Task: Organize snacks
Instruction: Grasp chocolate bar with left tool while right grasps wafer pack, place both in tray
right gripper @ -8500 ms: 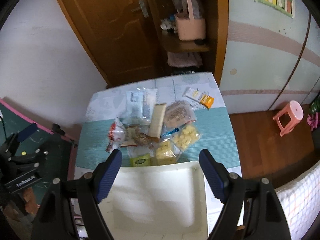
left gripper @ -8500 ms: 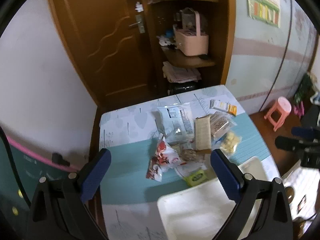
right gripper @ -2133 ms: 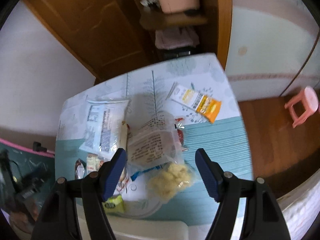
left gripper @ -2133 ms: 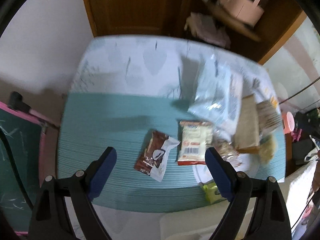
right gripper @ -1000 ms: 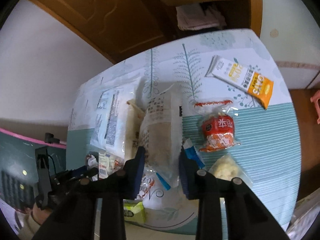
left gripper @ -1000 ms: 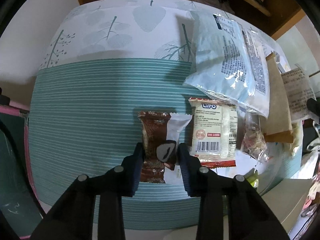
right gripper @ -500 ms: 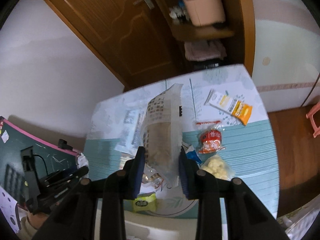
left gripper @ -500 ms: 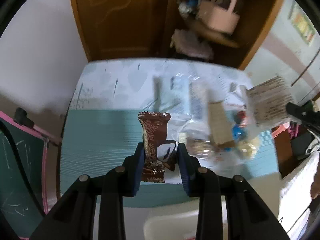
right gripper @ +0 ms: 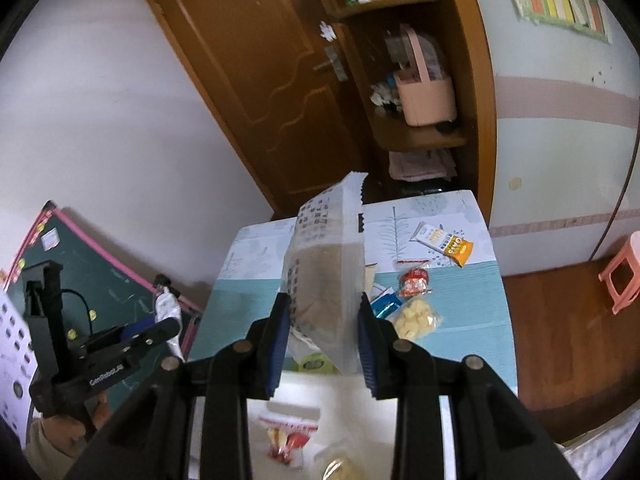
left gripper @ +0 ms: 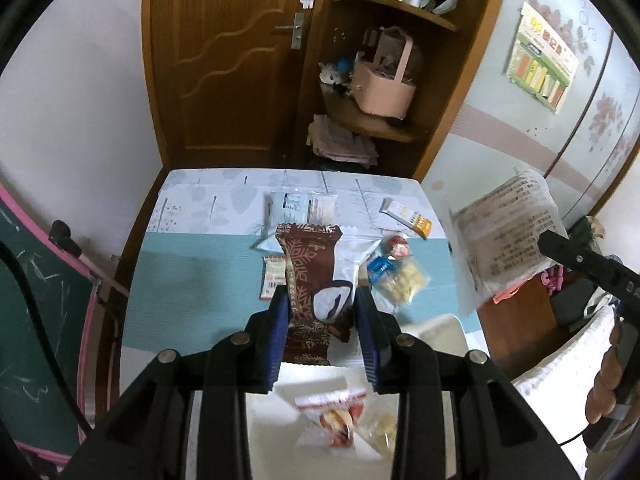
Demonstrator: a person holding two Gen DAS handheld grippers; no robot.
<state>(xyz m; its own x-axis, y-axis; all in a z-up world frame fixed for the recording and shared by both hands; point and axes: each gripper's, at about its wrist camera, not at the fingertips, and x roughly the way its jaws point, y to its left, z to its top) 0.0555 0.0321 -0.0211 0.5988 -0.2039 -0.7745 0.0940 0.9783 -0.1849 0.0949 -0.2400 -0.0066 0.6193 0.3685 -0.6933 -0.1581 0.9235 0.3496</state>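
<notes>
both packets have come up off the tabletop [left gripper: 192,264] since a second ago: the left gripper [left gripper: 322,330] has its jaws pinching the brown wafer packet [left gripper: 316,276], the right gripper [right gripper: 320,334] has its jaws pinching the clear cracker bag [right gripper: 326,264]. each hangs above the white tray [left gripper: 450,330]. lower them well inside the rim before letting go, beside the red-striped packet [left gripper: 334,416] already there.

Brown-and-white snack packet [left gripper: 316,280] and clear printed cracker bag [right gripper: 326,276] are held aloft; blurred packets, perhaps two, lie in the white tray [left gripper: 448,330]
</notes>
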